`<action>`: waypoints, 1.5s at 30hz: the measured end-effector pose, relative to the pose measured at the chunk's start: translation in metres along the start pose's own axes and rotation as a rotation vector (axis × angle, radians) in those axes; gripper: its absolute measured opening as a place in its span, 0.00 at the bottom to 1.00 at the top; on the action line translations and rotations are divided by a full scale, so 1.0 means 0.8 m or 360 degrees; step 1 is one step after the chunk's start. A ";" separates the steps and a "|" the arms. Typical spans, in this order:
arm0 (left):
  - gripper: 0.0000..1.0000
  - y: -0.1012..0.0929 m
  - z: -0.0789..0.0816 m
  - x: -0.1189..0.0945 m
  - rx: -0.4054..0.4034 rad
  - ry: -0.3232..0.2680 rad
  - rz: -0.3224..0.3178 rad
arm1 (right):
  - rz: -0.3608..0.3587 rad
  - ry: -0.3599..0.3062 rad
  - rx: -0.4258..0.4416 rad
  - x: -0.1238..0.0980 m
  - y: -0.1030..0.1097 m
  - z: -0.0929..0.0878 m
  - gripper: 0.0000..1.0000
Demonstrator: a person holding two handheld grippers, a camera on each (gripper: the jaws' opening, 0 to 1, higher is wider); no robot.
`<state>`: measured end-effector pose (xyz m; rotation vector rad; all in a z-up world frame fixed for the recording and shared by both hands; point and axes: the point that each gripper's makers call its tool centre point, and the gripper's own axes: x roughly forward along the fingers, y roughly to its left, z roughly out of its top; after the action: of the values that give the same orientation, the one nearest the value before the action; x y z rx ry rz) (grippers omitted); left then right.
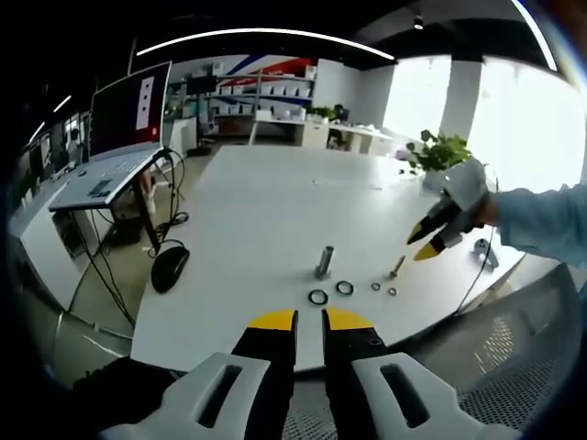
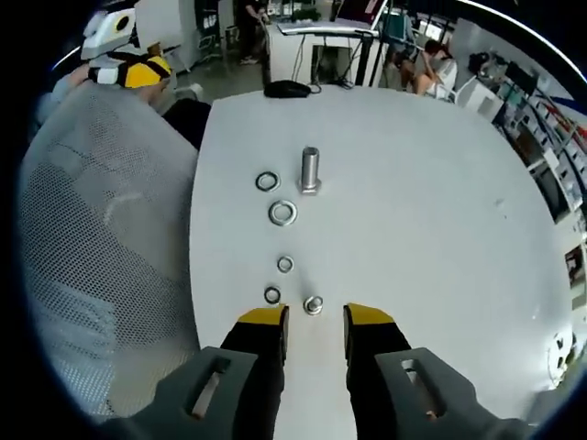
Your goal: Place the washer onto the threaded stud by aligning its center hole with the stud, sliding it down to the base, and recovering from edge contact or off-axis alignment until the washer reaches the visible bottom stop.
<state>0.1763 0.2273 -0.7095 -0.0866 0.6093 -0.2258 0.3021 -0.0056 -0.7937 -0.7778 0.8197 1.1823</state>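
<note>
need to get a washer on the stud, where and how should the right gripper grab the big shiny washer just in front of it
Grip the big washer by its rim, across the outer edge, leaving the centre hole free for the threaded stud. It lies flat on the white table, so come down from above, probably tipping one edge up first. The right gripper is open and nearest; two small washers and a nut lie between.

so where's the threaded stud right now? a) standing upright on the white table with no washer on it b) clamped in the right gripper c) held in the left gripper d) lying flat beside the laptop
a: the threaded stud stands upright on the white table, its shaft bare, with loose washers lying flat beside it.
</note>
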 end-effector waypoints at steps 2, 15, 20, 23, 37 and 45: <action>0.08 0.000 0.000 0.000 -0.0002 -0.0001 0.0003 | 0.0028 -0.0035 -0.0046 -0.001 0.007 0.010 0.24; 0.08 0.001 0.000 -0.001 -0.0007 -0.0001 0.0009 | 0.0151 -0.0057 -0.0223 0.021 0.041 0.028 0.24; 0.08 0.001 -0.001 0.000 -0.0006 0.0001 0.0008 | 0.0193 -0.0010 -0.0256 0.034 0.050 0.019 0.22; 0.08 0.001 0.000 0.000 -0.0008 -0.0001 0.0007 | 0.0213 0.0016 -0.0271 0.040 0.055 0.014 0.22; 0.08 0.001 0.001 0.001 -0.0007 -0.0011 0.0004 | 0.0255 0.0129 -0.0364 0.060 0.066 -0.008 0.22; 0.08 0.001 0.002 0.001 -0.0011 -0.0019 0.0000 | 0.0212 0.0220 -0.0282 0.078 0.060 -0.022 0.23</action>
<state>0.1781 0.2282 -0.7084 -0.0944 0.5983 -0.2230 0.2641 0.0180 -0.8611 -0.9707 0.9000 1.3441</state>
